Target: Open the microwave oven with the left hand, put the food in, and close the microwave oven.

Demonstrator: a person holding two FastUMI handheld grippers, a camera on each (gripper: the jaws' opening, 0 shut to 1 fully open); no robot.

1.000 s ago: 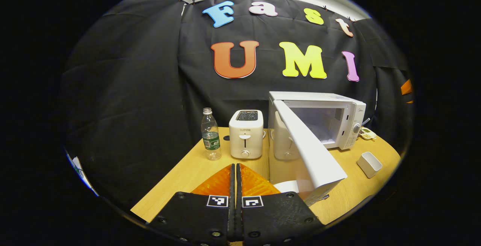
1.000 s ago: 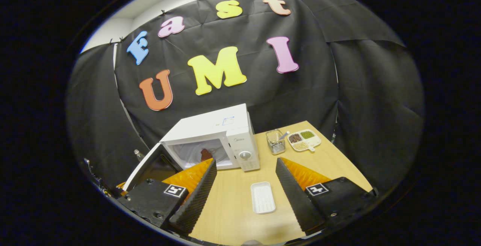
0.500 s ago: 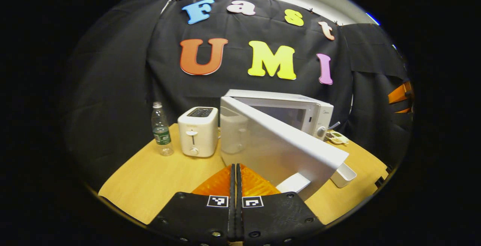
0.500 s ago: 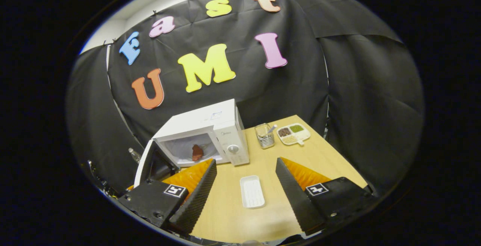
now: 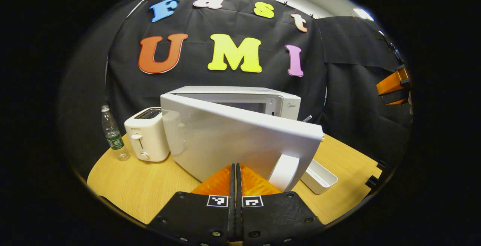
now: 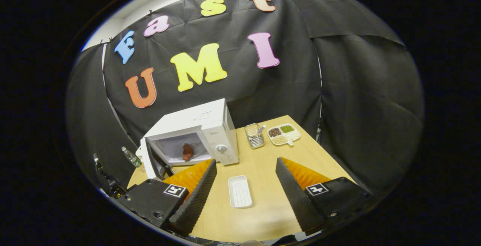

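Note:
The white microwave (image 6: 195, 126) stands on the wooden table (image 6: 263, 208) with its door (image 6: 147, 159) partly open. A reddish-brown piece of food (image 6: 186, 151) lies inside the cavity. In the left gripper view the door's outer face (image 5: 233, 141) spans the middle, with its white handle (image 5: 283, 171) near the free edge. My left gripper (image 5: 235, 166) is shut with nothing in it, its tips close in front of the door's lower part; whether they touch it I cannot tell. My right gripper (image 6: 246, 160) hangs open above the table, in front of the microwave.
A white toaster (image 5: 146, 135) and a water bottle (image 5: 112, 135) stand left of the microwave. A small white tray (image 6: 239, 191) lies between the right gripper's fingers on the table. A cup of utensils (image 6: 255, 135) and a divided dish (image 6: 283, 134) sit at the back right.
The microwave door has swung from wide open toward the oven front as my shut left gripper followed it round. The right gripper has drawn back slightly and stayed open.

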